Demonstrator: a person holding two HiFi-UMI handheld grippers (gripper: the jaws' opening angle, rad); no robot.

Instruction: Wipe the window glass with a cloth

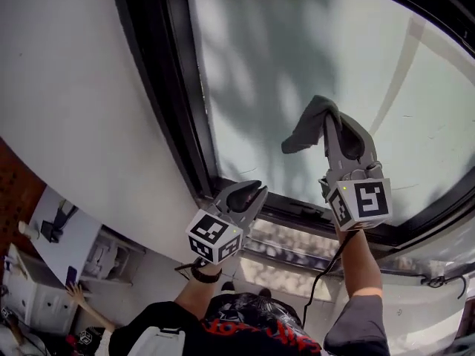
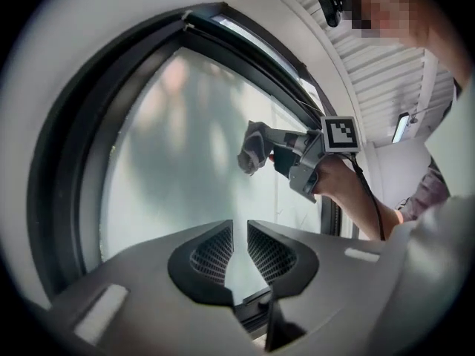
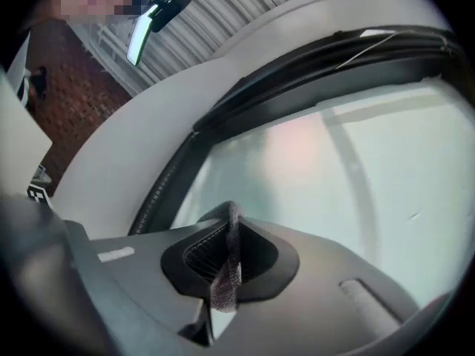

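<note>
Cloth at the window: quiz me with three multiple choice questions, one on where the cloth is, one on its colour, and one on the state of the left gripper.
1. Where is the cloth?
A. Lying on a chair.
B. In the right gripper, held up at the window glass.
C. In the left gripper.

2. What colour is the cloth?
A. Grey.
B. Red.
C. Yellow.

3. What state is the left gripper in?
A. Clamped on a sponge.
B. Clamped on the cloth.
C. Empty, jaws slightly apart.

Answers:
1 B: the right gripper view shows the cloth pinched between its jaws.
2 A: it looks grey in every view.
3 C: the left gripper view shows only glass through the narrow gap between its jaws.
</note>
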